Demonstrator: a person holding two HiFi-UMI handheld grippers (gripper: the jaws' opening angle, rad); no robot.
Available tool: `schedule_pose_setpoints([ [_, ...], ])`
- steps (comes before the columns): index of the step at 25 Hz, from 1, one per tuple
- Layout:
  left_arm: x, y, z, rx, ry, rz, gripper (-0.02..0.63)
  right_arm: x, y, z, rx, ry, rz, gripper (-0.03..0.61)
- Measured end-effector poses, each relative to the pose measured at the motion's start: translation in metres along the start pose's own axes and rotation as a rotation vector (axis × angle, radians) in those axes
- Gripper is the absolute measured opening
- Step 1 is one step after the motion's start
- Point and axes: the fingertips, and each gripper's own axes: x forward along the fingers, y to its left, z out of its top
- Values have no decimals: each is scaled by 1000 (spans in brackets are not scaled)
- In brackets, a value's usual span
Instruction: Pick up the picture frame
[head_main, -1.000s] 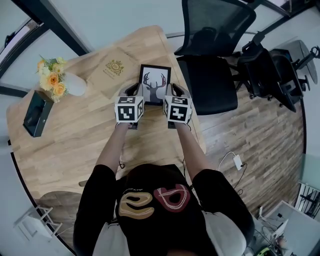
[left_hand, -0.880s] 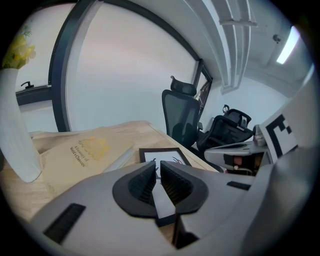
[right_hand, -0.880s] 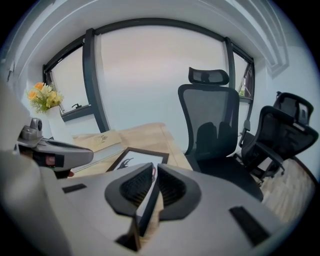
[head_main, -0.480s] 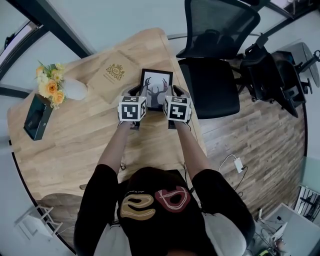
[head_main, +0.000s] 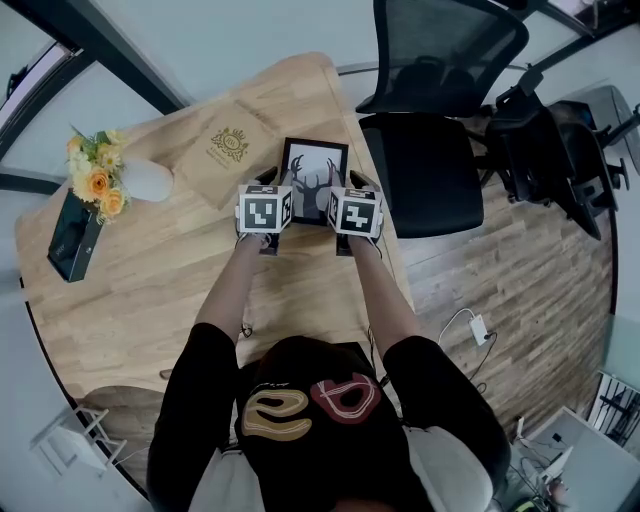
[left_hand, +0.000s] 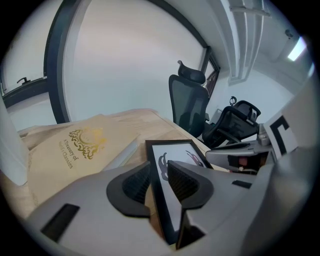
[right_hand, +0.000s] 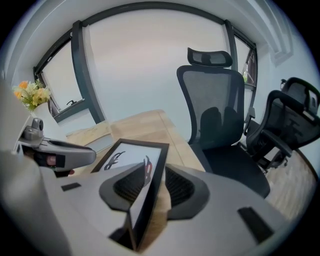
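Both my grippers are at the picture frame (head_main: 316, 165): L gripper (left_hand: 157, 180) straddles its left rim, R gripper (right_hand: 152, 185) its right rim. Neither is clamping, though. Both sets of jaws have just been opening, and the pads stand apart w/ the black rim loose between them. The frame sits near the right edge of the wooden table (head_main: 150, 290), just beside the beige book (head_main: 225, 150); can't tell if it lies fully flat. So the pick-up isn't secured rn: I reckon I need to close on both rims, then lift. Room-wise, the table edge is close on the R side, w/ the office chair (head_main: 420, 170) just past it. The book crowds the L side. The vase of flowers (head_main: 100, 178) & black box (head_main: 75, 235) are well apart, so straight up looks easiest.
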Motion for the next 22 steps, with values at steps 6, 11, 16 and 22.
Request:
schedule_pose_setpoints([
  [6,13,0,-11,-3,54,5,130,11,-1,-9,21,39,4,135],
  [11,20,1,-21,-6,107,-1,138,16,-2,-17,49,74,8,135],
  [16,23,3,-31,-27,149,4,144,17,-2,-18,49,83,4,140],
  [22,26,3,-35,-111,168,-19,144,19,-2,-21,63,83,-5,140],
])
